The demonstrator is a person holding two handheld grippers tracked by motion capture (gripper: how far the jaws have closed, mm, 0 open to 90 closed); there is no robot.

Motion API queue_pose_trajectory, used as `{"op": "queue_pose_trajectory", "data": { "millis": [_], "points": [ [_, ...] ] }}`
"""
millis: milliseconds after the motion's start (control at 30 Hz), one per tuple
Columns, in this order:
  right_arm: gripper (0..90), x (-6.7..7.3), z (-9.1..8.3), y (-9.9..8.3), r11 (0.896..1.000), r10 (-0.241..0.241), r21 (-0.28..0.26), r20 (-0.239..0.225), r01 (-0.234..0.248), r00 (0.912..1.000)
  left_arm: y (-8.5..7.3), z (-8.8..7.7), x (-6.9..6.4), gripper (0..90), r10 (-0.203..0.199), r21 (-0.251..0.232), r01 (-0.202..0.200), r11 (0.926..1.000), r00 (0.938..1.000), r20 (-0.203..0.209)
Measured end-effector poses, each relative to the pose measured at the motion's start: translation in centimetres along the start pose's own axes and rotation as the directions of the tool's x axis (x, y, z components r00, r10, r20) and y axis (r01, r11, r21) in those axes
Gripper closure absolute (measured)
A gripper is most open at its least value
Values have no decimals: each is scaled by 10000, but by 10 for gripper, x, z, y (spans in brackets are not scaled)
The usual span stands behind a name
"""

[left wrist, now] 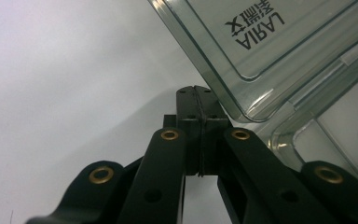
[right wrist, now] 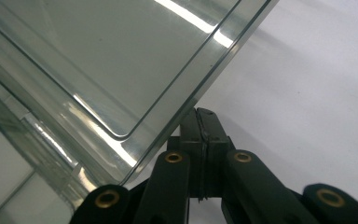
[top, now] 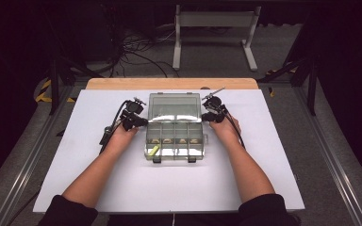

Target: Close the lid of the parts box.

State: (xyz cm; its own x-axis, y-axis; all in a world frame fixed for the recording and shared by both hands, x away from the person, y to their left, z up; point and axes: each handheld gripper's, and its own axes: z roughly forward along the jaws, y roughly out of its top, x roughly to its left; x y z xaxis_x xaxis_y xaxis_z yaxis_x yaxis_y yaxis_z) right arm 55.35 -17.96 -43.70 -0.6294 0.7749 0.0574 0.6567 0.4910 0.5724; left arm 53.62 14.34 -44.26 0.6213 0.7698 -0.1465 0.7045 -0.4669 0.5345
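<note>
The middle of the white surface [top: 122,188] is taken up by a clear compartment box [top: 175,139], whose raised lid [top: 175,107] stands as a wall at its far side. The left gripper [top: 134,120] and the right gripper [top: 213,115] are pressed in close at the lid's two side edges, jaws closed, so passage there is blocked. Open room is left on the surface to the left, to the right and in front of the box, between the forearms.

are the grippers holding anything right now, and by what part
Nothing is held. The left gripper and right gripper are shut on nothing, each beside an edge of the box's open lid.
</note>
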Motion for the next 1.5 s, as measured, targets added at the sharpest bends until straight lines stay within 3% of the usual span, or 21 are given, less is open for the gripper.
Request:
{"op": "queue_pose_trajectory", "data": {
  "millis": [467, 733, 1033, 1200, 1333, 1500],
  "points": [
    [900, -2, 2, 2, 9996, 227, -141, -41, -228, 9997, 1, 2, 0, 897, -28, -182, 26, 9998, 10000, -76],
    [900, -2, 2, 1, 9992, 290, -278, -16, -290, 9996, 2, 2, -4, 897, 96, -175, -103, 9998, 9992, -395],
    [900, 0, 0, 1, 9981, 238, -569, 16, -237, 9997, 1, -3, -3, 897, -124, -494, 102, 9987, 9990, -426],
    [900, 1, -4, 2, 9971, 226, -725, -13, -227, 9997, 2, -6, -3, 897, -88, -688, 61, 9976, 9992, -388],
    [900, 2, -10, 3, 9948, 127, -1009, -8, -127, 9999, 3, -11, -8, 897, 213, -829, -280, 9962, 9964, -816],
    [900, 3, -16, 4, 9925, 65, -1222, 34, -61, 10000, 3, -15, -8, 897, 235, -1082, -326, 9936, 9962, -842]
  ]
}}
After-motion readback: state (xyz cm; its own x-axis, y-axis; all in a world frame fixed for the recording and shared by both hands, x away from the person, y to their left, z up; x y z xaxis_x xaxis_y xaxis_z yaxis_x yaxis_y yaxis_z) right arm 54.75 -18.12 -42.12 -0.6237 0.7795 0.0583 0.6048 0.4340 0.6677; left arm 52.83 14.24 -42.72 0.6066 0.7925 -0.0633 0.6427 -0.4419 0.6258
